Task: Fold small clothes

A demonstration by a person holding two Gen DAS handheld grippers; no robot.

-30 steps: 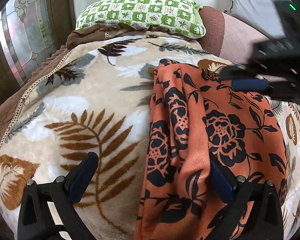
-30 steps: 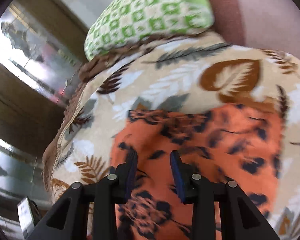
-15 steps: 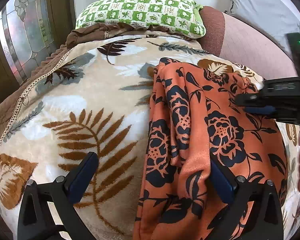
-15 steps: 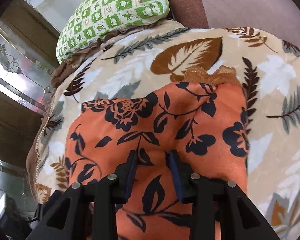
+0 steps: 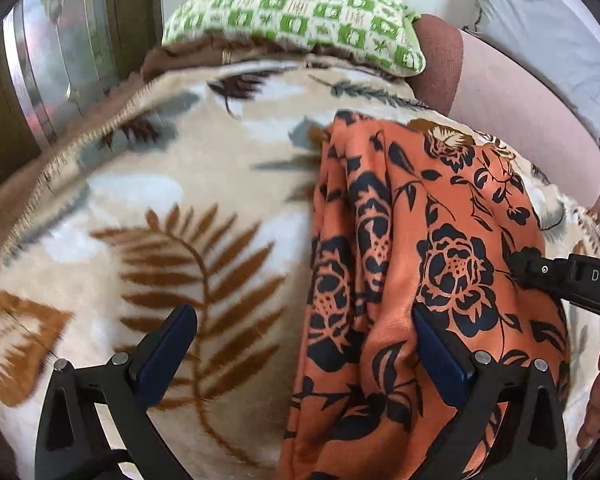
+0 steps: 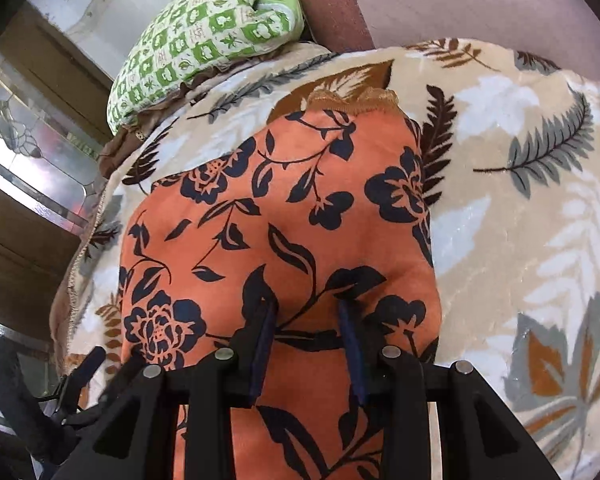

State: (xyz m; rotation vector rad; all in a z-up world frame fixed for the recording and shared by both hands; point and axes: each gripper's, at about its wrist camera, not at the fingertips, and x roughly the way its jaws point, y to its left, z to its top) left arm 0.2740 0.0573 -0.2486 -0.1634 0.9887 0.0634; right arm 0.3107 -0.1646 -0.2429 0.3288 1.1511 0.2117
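An orange garment with black flowers (image 5: 452, 240) lies folded lengthwise on the leaf-patterned blanket; it also fills the middle of the right wrist view (image 6: 300, 216). My left gripper (image 5: 304, 344) is open wide, its right finger (image 5: 440, 352) resting on the garment's near part and its left finger over bare blanket. My right gripper (image 6: 308, 320) sits low on the garment's near edge, its jaws a narrow gap apart with the cloth lying under them, not pinched. It shows in the left wrist view (image 5: 560, 276) at the garment's right edge.
The beige leaf blanket (image 5: 180, 200) covers a sofa. A green checked pillow (image 5: 296, 12) lies at the back, and a brown sofa arm (image 5: 440, 60) is behind it. A glass door panel (image 6: 28, 152) stands at the left. A grey cushion (image 5: 540, 40) is at the back right.
My right gripper has moved from the garment's far end back toward its near right edge. The left gripper has stayed open in place, with slight camera shake.
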